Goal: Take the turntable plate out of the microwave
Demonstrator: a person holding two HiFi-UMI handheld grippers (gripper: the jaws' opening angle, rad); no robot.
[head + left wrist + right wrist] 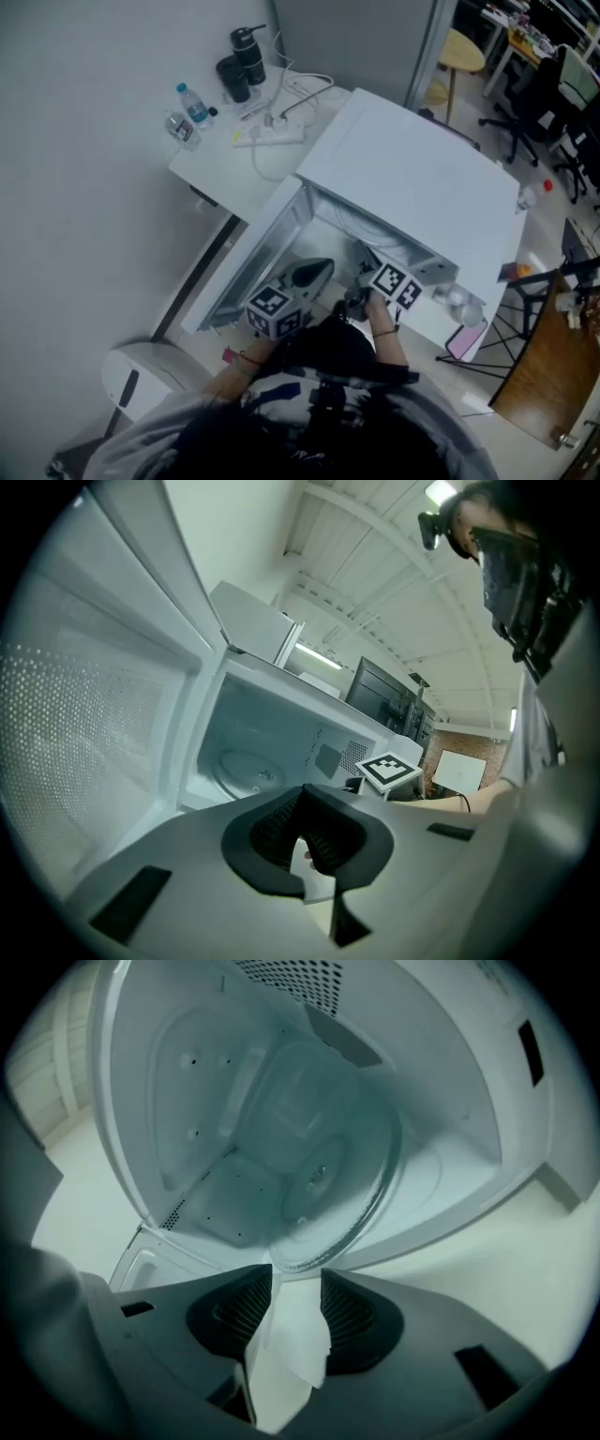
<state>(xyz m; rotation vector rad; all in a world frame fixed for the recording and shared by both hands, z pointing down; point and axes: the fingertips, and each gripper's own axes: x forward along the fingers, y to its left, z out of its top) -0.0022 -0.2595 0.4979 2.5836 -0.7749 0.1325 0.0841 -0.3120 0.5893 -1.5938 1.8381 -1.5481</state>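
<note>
A white microwave stands on a table with its door swung open to the left. The glass turntable plate lies on the cavity floor and also shows in the left gripper view. My right gripper is open at the cavity mouth. The plate's near rim sits just at the gap between its pads, which do not press on it. My left gripper is shut on nothing, a little outside the opening beside the door. In the head view both grippers, left and right, are at the opening; the plate is hidden there.
The open door flanks the left gripper. On the white table behind the microwave are a power strip, water bottles and black tumblers. A white bin stands on the floor at lower left.
</note>
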